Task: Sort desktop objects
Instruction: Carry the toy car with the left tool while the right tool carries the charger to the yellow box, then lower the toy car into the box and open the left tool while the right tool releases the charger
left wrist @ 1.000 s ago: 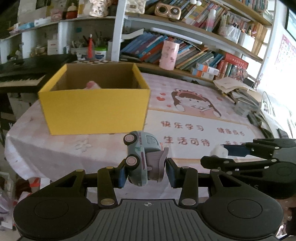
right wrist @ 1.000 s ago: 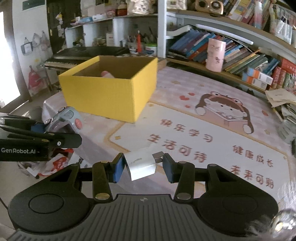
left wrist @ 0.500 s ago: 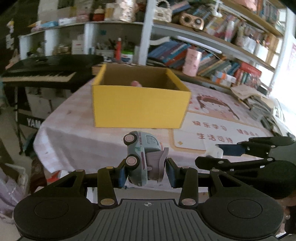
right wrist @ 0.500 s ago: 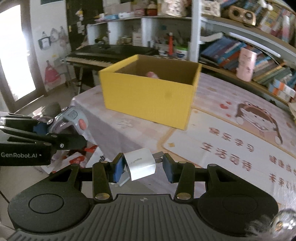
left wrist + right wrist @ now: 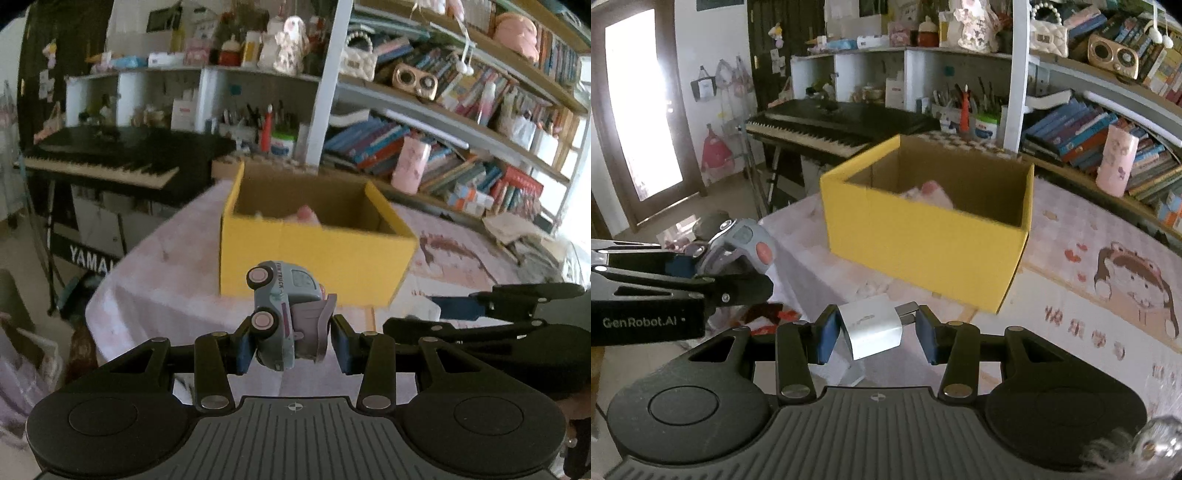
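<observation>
A little blue-grey toy truck (image 5: 280, 314) with pink wheels is turned on its side, nose up, pinched between two black fingers, up in the air in front of the box. A small white plug charger (image 5: 873, 328) with metal prongs is pinched the same way, tilted, prongs pointing right. The yellow cardboard box (image 5: 923, 240) sits open on the table with something pink and white inside.

A lived-in home room, probably a study or child's room, is indicated: crowded bookshelves (image 5: 1108, 125), a keyboard piano (image 5: 107, 158), trinkets on upper shelves (image 5: 288, 48), and a cartoon-printed tablecloth (image 5: 1108, 280) are seen, though partly blurred.
</observation>
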Demonstrator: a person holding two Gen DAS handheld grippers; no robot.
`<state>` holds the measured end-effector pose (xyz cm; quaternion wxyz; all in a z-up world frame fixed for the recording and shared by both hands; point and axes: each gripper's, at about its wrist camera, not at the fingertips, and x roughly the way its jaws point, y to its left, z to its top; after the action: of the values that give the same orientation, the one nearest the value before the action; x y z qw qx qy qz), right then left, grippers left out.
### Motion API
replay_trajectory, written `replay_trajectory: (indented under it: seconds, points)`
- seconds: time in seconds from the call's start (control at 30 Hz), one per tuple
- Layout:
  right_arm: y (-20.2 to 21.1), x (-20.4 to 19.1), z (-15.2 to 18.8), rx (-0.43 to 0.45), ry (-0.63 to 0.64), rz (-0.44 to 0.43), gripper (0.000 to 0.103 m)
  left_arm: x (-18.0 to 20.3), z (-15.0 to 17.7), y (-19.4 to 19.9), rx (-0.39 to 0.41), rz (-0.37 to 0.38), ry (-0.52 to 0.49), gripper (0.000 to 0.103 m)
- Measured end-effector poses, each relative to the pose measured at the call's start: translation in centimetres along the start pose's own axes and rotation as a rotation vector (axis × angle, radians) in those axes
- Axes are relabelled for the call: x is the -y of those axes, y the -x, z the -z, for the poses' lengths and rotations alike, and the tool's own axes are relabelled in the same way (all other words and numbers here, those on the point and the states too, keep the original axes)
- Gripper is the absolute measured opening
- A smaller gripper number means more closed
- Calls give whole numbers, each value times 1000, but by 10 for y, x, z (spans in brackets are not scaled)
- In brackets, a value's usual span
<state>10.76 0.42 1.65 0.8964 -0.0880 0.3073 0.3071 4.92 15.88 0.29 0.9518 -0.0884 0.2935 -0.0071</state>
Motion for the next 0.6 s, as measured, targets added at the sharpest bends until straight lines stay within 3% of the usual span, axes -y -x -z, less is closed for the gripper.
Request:
replay_trajectory:
  seconds: [0.33, 0.6]
  points:
    - [-44, 62, -72, 109, 14, 45, 42, 7, -73, -55, 98, -1, -36, 41]
    - [-96, 110, -118, 111, 86, 77, 42, 17, -115, -118, 108, -31, -89, 41]
